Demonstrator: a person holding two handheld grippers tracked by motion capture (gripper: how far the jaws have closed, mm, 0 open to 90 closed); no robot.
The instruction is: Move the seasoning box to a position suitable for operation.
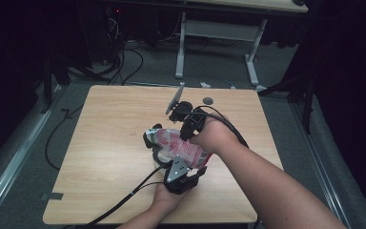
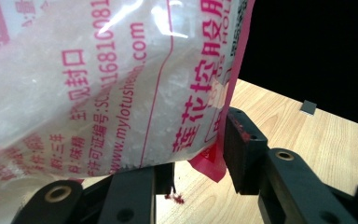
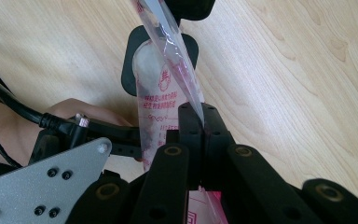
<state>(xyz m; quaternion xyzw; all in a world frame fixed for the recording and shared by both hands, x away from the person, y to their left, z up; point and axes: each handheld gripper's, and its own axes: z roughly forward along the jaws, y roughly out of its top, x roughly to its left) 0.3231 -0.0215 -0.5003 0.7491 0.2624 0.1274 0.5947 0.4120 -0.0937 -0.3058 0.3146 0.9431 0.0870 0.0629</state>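
Far left of the high view: bare wooden desk [image 1: 100, 143], w/ a black cable [image 1: 119, 202] trailing off the near edge toward the person's left hand [image 1: 164, 198]. That hand holds the left tongs [image 1: 174, 160] near the desk's front edge, grey plate on top, pointing away from the person into the plastic bag [image 1: 178, 145]. In the left gripper view the bag [image 2: 98, 84] is clear plastic w/ pink print and white grainy contents; it sits between the jaws, which stand partly apart w/ one pad against the bag's pink side seam. Grip on the other side is hidden, so can't tell if it's clamped.

Bag sits mid-desk, slightly right of centre, between the two tongs and lifted by them.

Right of that: right tongs [image 1: 183, 126] come in from the far side, right hand [image 1: 214, 136] behind. Right gripper view: right tongs [image 3: 203, 119] fully closed, pinching the bag's thin flat edge [image 3: 168, 51]. A small round dark thing [image 1: 208, 100] lies on the desk beyond.
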